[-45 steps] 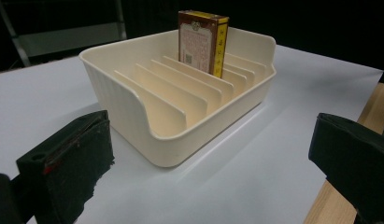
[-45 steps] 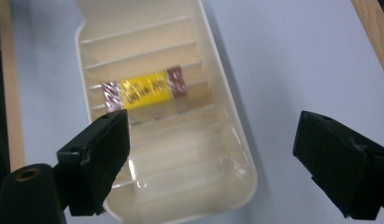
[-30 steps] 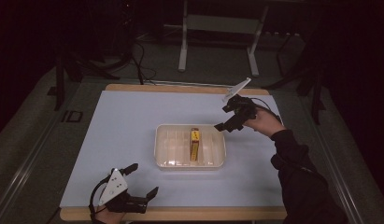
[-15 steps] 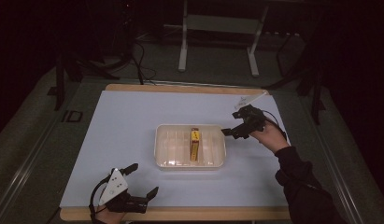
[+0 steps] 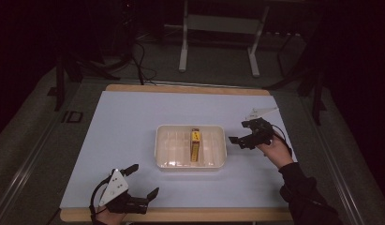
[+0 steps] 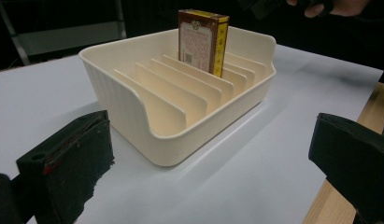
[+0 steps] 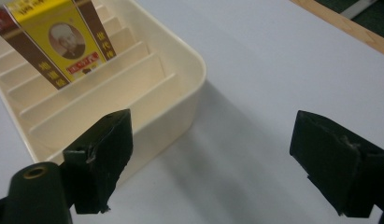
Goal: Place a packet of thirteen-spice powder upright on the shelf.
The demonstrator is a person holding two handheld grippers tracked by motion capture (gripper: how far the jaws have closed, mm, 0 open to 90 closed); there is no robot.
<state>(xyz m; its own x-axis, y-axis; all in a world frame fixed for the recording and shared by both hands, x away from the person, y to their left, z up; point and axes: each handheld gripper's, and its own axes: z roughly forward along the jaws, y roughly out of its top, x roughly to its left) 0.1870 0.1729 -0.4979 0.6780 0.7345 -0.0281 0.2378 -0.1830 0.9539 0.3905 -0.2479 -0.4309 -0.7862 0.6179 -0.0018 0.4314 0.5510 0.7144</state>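
Right gripper (image 5: pixel 241 137) empty, jaws spread wide, hovering just beside the 3 o'clock wall of the cream tray (image 5: pixel 190 166). In the right gripper view both jaws frame bare white mat (image 7: pixel 273 70) with the tray's rounded corner at about 10 o'clock; nothing between them. Judgement: the wide opening and closeness to the tray suit either a release just made or an approach to the box.

Box (image 5: pixel 195 145), yellow and brown, stands on edge in a slot near the tray's middle, held upright by the divider ribs on either side. That is presumably why it sits there: the ribs keep a thin carton from toppling. In the left gripper view the box (image 6: pixel 202 39) rises well above the tray rim.

Left gripper (image 5: pixel 139 179) also open and empty, parked low near the counter's (image 5: pixel 181 214) front edge at roughly 7 o'clock from the tray, well apart from it, jaws pointed toward the tray.

Hand pose: right hand (image 5: pixel 273 151) comes in from 5 o'clock, forearm angled up across the mat, wrist bent so the gripper points toward 9 o'clock. Left hand mostly cut off at the bottom edge, gripper lying nearly flat.
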